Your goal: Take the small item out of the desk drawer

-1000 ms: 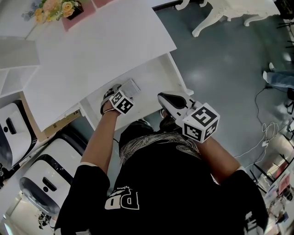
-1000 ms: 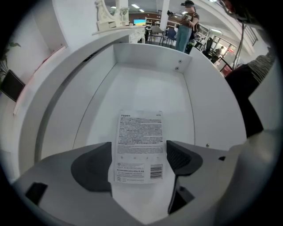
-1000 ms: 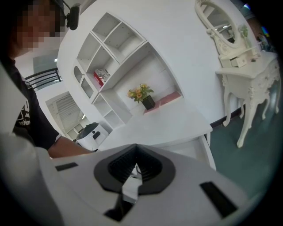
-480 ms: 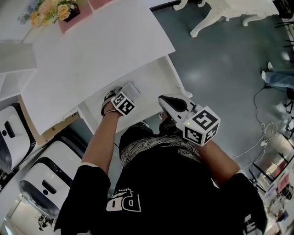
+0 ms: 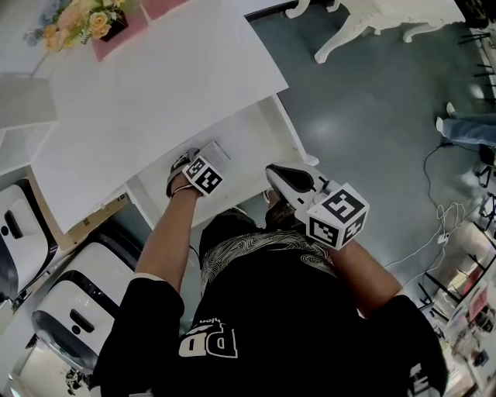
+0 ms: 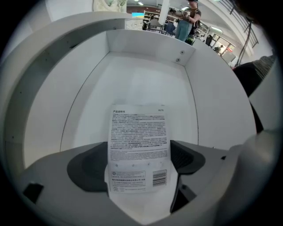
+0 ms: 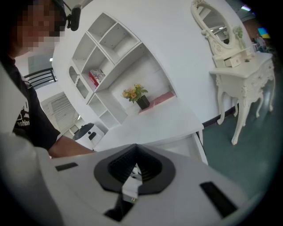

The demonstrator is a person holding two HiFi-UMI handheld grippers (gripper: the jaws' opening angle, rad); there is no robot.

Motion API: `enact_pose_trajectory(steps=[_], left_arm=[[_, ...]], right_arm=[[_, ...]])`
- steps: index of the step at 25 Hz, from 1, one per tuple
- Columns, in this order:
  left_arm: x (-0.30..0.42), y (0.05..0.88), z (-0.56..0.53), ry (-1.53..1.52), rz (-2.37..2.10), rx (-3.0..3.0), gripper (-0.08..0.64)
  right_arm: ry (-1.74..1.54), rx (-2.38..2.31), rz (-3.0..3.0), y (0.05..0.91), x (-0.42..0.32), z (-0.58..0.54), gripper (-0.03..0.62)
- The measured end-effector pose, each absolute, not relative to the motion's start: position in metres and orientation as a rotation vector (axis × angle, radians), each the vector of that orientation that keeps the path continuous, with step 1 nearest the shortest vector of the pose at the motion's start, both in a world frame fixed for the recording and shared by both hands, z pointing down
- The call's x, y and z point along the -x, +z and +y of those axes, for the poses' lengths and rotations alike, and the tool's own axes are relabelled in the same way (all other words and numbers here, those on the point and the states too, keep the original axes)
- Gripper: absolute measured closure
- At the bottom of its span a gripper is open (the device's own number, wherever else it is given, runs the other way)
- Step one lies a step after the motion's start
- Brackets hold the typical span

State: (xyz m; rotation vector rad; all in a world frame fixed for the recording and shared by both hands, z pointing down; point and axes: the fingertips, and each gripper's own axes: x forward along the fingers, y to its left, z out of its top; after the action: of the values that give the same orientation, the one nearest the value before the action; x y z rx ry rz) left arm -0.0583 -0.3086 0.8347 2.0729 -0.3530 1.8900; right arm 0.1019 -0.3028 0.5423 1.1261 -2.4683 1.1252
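A white desk [image 5: 155, 93] is filling the upper left of the head view, and a pot of flowers [image 5: 77, 23] is sitting on a pink mat [image 5: 151, 8] at the desk's top edge. Its drawer [image 5: 256, 136] is standing open at the frame's centre, with a printed white packet [image 6: 139, 145] lying on its bottom. A grey floor [image 5: 372, 132] is spreading across the right, with a white table's legs [image 5: 364, 23] standing on it at the top.

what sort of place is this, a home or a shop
Likely a furniture showroom: a white desk and ornate dressing table stand together, and a brightly lit hall with a person shows beyond the drawer.
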Motion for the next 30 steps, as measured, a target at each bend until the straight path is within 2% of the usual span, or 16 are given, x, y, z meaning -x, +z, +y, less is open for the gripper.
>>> enact_pose_trajectory(steps=[22, 30], left_arm=[[0.062, 0.83, -0.296, 1.909, -0.369, -2.028, 0.13], [0.056, 0.792, -0.297, 1.867, -0.401, -2.122, 0.13]], right_arm=[[1.057, -1.193, -2.457, 0.527, -0.114, -0.28, 0.583], [1.035, -1.166, -2.506, 0.516, -0.096, -0.28, 0.583]])
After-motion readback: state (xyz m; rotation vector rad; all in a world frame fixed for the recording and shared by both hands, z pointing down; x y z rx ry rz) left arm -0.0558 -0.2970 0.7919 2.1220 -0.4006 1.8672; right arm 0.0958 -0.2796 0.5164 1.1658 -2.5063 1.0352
